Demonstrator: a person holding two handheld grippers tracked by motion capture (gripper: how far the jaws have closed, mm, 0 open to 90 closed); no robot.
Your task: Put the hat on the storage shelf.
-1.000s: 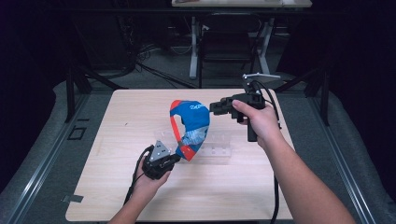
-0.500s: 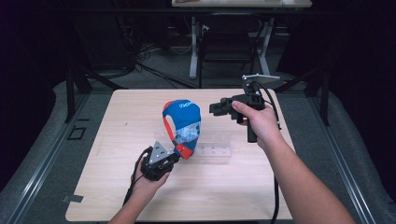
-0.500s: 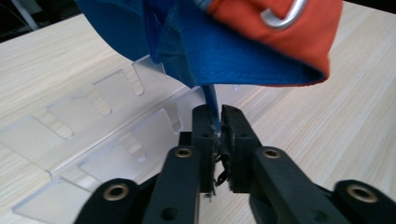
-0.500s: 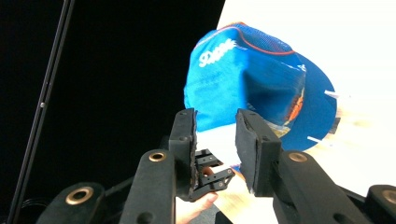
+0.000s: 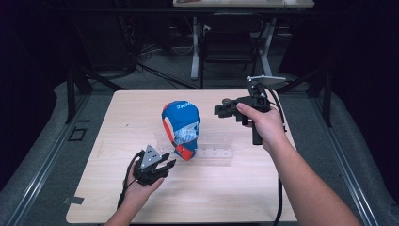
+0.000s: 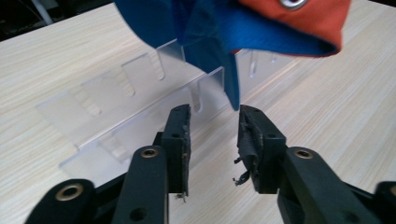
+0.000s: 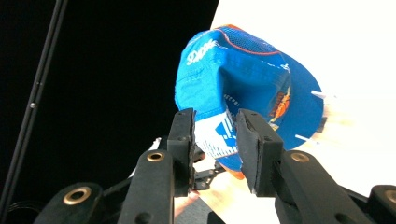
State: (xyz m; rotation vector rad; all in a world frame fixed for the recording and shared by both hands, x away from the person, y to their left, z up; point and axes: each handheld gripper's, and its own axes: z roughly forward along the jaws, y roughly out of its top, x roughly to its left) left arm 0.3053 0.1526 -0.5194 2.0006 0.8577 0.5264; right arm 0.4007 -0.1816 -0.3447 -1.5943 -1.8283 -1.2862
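Lettering on the cap (image 5: 181, 123) is the main thing to read here: white script runs across the blue crown, but from above it's too small to make out, and in the right gripper view (image 7: 243, 93) it's seen at an angle and starts with something like a "D", no more than that. There's also an orange graphic with small print on the side panel, too blurry to read. The cap is blue with white and red-orange panels, and it's perched on a clear plastic rack (image 5: 214, 151) near the middle of the table (image 5: 263, 197), a bit toward the person's edge.

The rack is hard to see from above because it's transparent; the left gripper view shows its slotted walls (image 6: 140, 93) much better. That view cuts off the cap's upper part, so you get just a blue flap hanging down and an orange strap end with a metal eyelet (image 6: 293, 3).

The left gripper (image 5: 162, 165) sits just in front of the cap, toward the near edge. Its jaws have just been opening and now stand released, with the blue flap's tip hanging just above the gap and no pad pressing on it. The right gripper (image 5: 221, 110) hovers off the cap's right side, jaws apart after opening a little further, nothing held.
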